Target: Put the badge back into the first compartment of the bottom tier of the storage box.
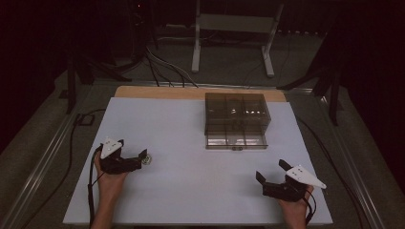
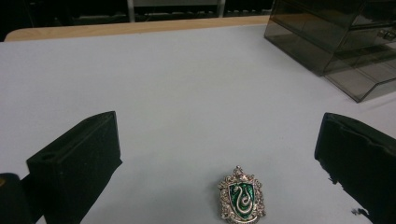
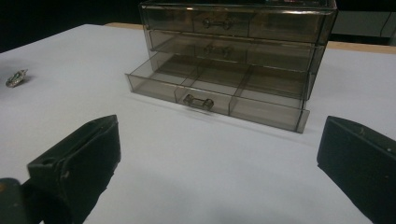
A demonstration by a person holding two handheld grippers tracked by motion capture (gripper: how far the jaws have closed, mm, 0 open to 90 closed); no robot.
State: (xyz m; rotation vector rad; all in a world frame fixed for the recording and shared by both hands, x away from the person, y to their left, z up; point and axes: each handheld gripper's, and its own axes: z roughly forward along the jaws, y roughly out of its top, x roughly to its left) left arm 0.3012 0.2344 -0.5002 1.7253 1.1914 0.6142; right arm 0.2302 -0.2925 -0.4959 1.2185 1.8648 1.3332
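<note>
A small silver and green crest badge lies flat on the white table top. My left gripper stands open with the badge between its jaws, low and touching neither. From above, the badge sits just right of the left gripper. A smoky clear drawer box stands at the back centre, its bottom drawer pulled out. My right gripper is open and empty near the front right, facing the box and its open drawer. The badge appears far left there.
A strip of wood runs along the table's far edge. Beyond it are floor cables and a white stand frame. Broad bare table lies between the grippers and the box.
</note>
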